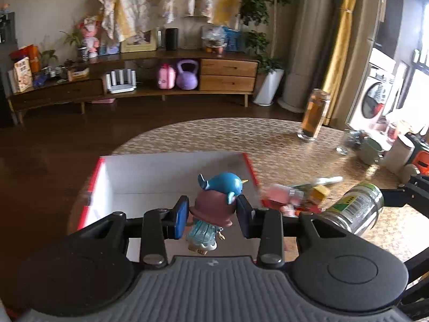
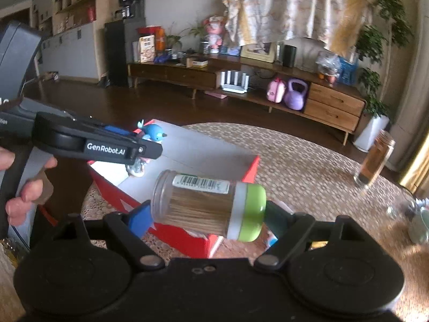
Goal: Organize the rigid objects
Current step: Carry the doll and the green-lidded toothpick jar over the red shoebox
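My left gripper (image 1: 211,216) is shut on a small figurine (image 1: 214,209) with a blue narwhal cap, pink hat and pale blue dress, held above the open red-and-white box (image 1: 171,171). In the right wrist view the same figurine (image 2: 154,132) pokes out over the left gripper (image 2: 150,147), which a person's hand holds at the left. My right gripper (image 2: 206,214) is shut endwise on a clear toothpick jar (image 2: 203,204) with a green lid, lying sideways over the box's (image 2: 203,150) near red corner. That jar (image 1: 356,208) also shows at the right of the left wrist view.
The round table (image 1: 281,145) has a woven cover. A tall glass bottle of amber liquid (image 1: 313,115) stands at its far right. Small colourful items (image 1: 297,196) lie beside the box, and cups and containers (image 1: 375,150) crowd the right edge. A long wooden sideboard (image 1: 161,80) lines the far wall.
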Demonstrator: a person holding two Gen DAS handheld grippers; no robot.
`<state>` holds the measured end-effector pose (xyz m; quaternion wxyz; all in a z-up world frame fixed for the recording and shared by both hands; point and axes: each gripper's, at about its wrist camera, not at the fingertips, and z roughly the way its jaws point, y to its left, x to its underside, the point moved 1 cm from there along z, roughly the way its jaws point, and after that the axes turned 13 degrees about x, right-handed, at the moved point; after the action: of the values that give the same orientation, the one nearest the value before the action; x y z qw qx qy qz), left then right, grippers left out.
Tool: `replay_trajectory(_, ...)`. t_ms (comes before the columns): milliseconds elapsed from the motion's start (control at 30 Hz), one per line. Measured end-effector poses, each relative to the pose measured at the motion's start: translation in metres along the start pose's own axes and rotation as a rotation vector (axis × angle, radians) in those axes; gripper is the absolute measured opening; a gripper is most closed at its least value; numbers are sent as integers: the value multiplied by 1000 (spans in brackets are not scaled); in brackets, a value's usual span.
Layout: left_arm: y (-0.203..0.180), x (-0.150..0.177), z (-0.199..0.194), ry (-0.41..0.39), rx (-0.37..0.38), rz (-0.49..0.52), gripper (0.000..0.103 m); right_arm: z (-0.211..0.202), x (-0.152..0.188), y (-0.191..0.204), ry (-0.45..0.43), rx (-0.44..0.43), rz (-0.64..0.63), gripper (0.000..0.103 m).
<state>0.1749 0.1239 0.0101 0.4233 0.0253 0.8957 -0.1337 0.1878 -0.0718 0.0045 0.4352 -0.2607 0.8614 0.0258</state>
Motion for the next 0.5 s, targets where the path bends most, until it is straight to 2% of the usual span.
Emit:
replay_trajectory(233,43,-3,-2,26,-64,-12,37,27,-16,29,11,-30,-45,86)
replay_trajectory(500,83,-5,21,81,-109,-31,37,70,-25,51,40,-53,-68,86)
